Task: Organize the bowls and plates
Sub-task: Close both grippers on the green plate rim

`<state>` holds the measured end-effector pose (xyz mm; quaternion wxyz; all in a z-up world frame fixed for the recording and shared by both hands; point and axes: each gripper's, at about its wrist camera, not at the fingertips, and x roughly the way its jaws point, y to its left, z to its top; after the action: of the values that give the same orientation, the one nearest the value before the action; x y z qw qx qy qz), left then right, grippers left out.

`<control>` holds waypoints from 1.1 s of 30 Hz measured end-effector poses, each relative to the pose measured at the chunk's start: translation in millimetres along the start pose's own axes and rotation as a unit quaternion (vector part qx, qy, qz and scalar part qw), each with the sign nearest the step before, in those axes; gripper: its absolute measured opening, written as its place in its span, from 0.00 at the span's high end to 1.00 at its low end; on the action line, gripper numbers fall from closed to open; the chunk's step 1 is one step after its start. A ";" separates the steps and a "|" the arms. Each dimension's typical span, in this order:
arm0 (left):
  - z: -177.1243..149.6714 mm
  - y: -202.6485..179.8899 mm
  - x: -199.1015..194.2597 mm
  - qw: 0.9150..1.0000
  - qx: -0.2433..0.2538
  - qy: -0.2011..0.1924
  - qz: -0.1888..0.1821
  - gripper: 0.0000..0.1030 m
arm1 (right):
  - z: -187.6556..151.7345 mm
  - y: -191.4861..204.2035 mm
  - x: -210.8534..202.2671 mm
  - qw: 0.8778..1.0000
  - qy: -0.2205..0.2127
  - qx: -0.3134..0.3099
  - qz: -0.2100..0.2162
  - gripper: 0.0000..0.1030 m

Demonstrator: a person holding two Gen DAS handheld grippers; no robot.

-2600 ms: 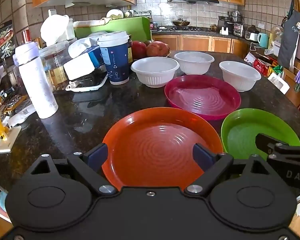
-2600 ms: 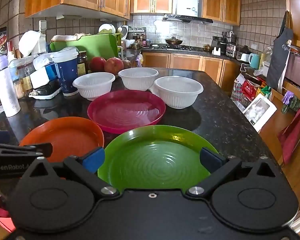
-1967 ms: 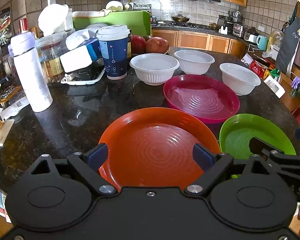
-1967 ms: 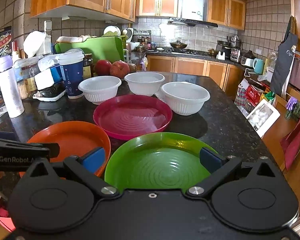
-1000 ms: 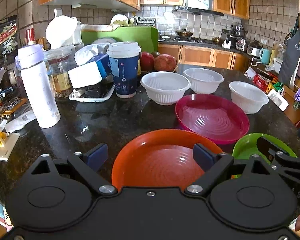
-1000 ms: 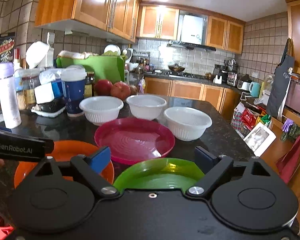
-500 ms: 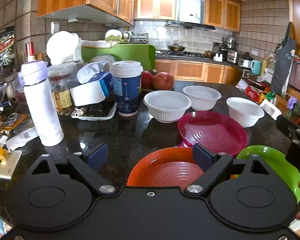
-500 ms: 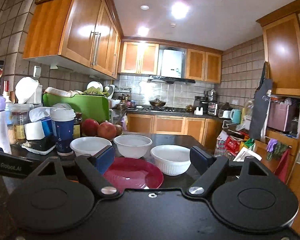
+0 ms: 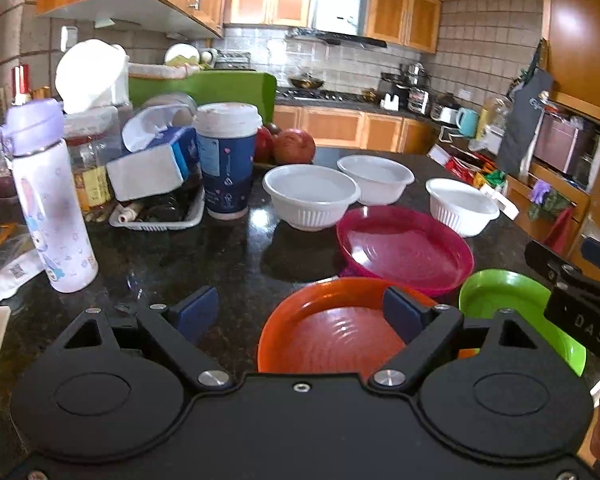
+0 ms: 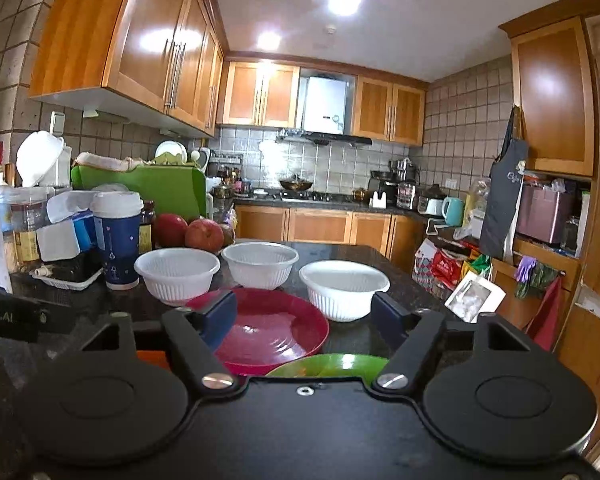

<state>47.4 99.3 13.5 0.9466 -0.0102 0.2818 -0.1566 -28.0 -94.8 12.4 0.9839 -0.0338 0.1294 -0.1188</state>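
On the dark granite counter (image 9: 220, 256) lie an orange plate (image 9: 332, 336), a magenta plate (image 9: 404, 248) and a green plate (image 9: 500, 300). Behind them stand three white ribbed bowls: left (image 9: 310, 196), middle (image 9: 376, 178), right (image 9: 462, 204). My left gripper (image 9: 300, 314) is open and empty above the orange plate's near-left edge. My right gripper (image 10: 304, 320) is open and empty, raised over the green plate (image 10: 328, 364), facing the magenta plate (image 10: 268, 332) and the bowls (image 10: 342, 288). The right gripper's side shows in the left wrist view (image 9: 580, 296).
Left of the bowls stand a blue paper cup (image 9: 228, 160), a tissue box in a tray (image 9: 152, 168), a lilac bottle (image 9: 48, 196) and jars. Red fruit (image 9: 294, 146) lies behind the bowls. The counter's right edge (image 10: 412, 292) drops to bags on the floor.
Both grippers have lifted and pulled back from the plates. The left view has swung left, so the orange plate sits right of centre. The right view has tilted up toward the ceiling.
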 end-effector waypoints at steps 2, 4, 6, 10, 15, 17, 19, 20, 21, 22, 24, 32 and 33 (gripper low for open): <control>-2.2 0.4 0.7 1.000 0.010 0.002 -0.011 0.17 | -1.7 1.6 -0.5 1.000 0.009 0.005 0.000 0.33; -3.2 -0.9 2.1 0.999 0.022 0.008 -0.022 0.17 | -3.2 1.9 0.2 1.000 0.022 0.015 -0.004 0.35; -4.9 -2.6 1.9 0.999 0.030 0.013 -0.032 0.29 | -5.1 0.3 -0.1 0.999 0.034 0.024 -0.004 0.37; -8.3 -7.6 1.8 0.999 0.038 0.017 -0.034 0.37 | -10.0 -4.5 -2.0 0.998 0.049 0.027 -0.009 0.41; -10.2 -19.4 1.5 0.997 0.046 0.030 -0.044 0.44 | -15.7 -12.4 -1.2 0.998 0.056 0.007 -0.014 0.49; -10.8 -28.5 2.3 0.997 0.051 0.034 -0.045 0.47 | -17.0 -20.1 -1.1 0.998 0.061 0.005 -0.009 0.54; -11.7 -37.9 3.5 0.997 0.049 0.040 -0.047 0.49 | -17.2 -27.6 1.9 0.998 0.069 0.005 -0.004 0.57; -12.0 -43.3 4.0 0.997 0.049 0.044 -0.050 0.51 | -17.6 -32.8 2.6 0.998 0.070 0.004 -0.002 0.57; -12.0 -48.8 4.7 0.996 0.048 0.047 -0.051 0.53 | -18.1 -37.8 3.1 0.997 0.071 0.002 -0.001 0.57; -12.4 -55.6 5.4 0.996 0.047 0.050 -0.051 0.54 | -18.1 -43.0 4.7 0.997 0.072 0.002 0.001 0.58; -13.6 -70.2 7.0 0.996 0.051 0.056 -0.048 0.59 | -18.2 -57.7 7.5 0.997 0.073 0.002 0.005 0.59; -23.1 -120.5 14.6 0.994 0.061 0.082 -0.041 0.70 | -22.8 -112.9 32.2 0.994 0.108 0.007 0.031 0.75; -24.7 -125.3 15.8 0.994 0.061 0.087 -0.041 0.71 | -23.9 -117.6 35.7 0.993 0.113 0.004 0.038 0.75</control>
<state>10.2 -22.8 -2.2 0.9103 0.0498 0.3519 -0.2122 -27.3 -218.4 -8.0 0.9670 -0.0114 0.2400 -0.0846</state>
